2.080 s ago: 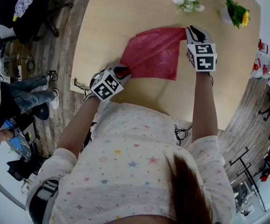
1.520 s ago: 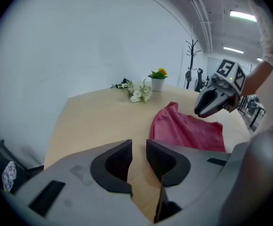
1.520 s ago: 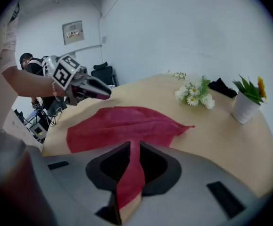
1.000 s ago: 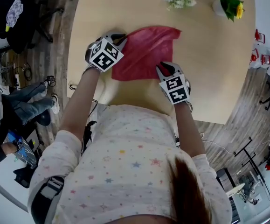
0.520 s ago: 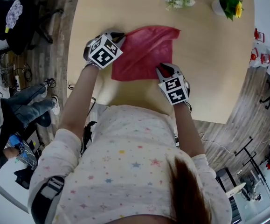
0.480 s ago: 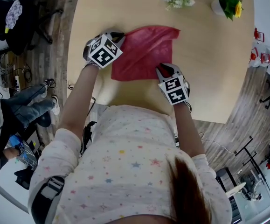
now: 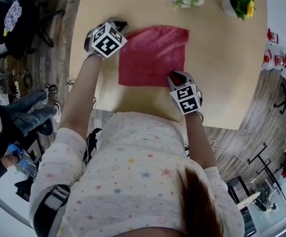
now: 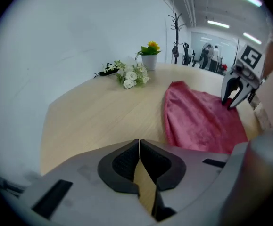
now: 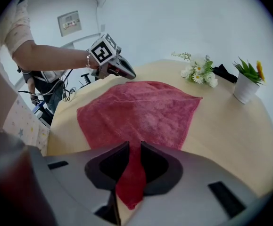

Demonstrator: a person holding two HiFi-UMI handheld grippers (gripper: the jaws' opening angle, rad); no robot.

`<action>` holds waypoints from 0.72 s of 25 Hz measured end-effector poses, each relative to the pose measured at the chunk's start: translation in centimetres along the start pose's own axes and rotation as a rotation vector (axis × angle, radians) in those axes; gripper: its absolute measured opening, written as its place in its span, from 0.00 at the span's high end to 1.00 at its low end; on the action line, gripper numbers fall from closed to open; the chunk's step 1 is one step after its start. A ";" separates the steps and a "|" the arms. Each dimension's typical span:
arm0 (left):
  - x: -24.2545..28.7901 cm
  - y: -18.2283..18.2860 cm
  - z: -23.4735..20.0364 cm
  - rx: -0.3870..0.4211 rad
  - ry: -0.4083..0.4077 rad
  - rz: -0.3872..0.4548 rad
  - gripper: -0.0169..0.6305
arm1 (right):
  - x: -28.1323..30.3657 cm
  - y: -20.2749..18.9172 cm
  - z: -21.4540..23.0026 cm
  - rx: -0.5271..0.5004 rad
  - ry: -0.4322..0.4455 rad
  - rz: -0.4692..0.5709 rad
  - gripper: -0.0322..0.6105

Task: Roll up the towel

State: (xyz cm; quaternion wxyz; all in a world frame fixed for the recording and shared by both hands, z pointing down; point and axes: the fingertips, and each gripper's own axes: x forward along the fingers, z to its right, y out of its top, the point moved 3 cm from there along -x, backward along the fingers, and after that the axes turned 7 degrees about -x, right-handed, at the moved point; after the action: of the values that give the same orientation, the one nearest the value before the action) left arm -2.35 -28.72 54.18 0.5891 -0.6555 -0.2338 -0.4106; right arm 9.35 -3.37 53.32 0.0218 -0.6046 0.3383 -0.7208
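Right gripper [image 7: 175,75]: we pinch the red towel's [image 7: 152,56] near corner | towel spreads ahead and leftward | left gripper [image 7: 119,23]: closed, empty, towel just to its right

Red towel [image 7: 152,56]: nappy, matt terry cloth. Counter [image 7: 217,73]: pale wood grain, smooth, with a dull sheen. Left claw [image 8: 139,147] and right claw [image 9: 134,150]: matt grey plastic, with darker matt pads [image 9: 110,161]. Floor [image 7: 59,28]: weathered-looking wood planks. Pot [image 9: 246,91]: smooth and white.
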 end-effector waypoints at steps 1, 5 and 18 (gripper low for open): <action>-0.3 0.2 0.5 -0.020 -0.042 0.017 0.95 | 0.0 -0.1 0.0 0.000 -0.001 -0.001 0.83; -1.3 -0.3 3.0 -0.036 -0.168 0.005 0.95 | -0.1 -0.3 0.1 0.001 -0.002 0.001 0.83; -1.2 -2.0 3.9 -0.042 -0.144 -0.058 0.95 | -1.1 -1.8 2.5 -0.038 -0.045 -0.047 0.82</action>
State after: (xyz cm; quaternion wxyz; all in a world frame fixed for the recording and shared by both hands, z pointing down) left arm -3.57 -24.39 54.53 0.5448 -0.6884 -0.2858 -0.3842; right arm 12.54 -2.69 53.38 0.0010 -0.6288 0.3368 -0.7008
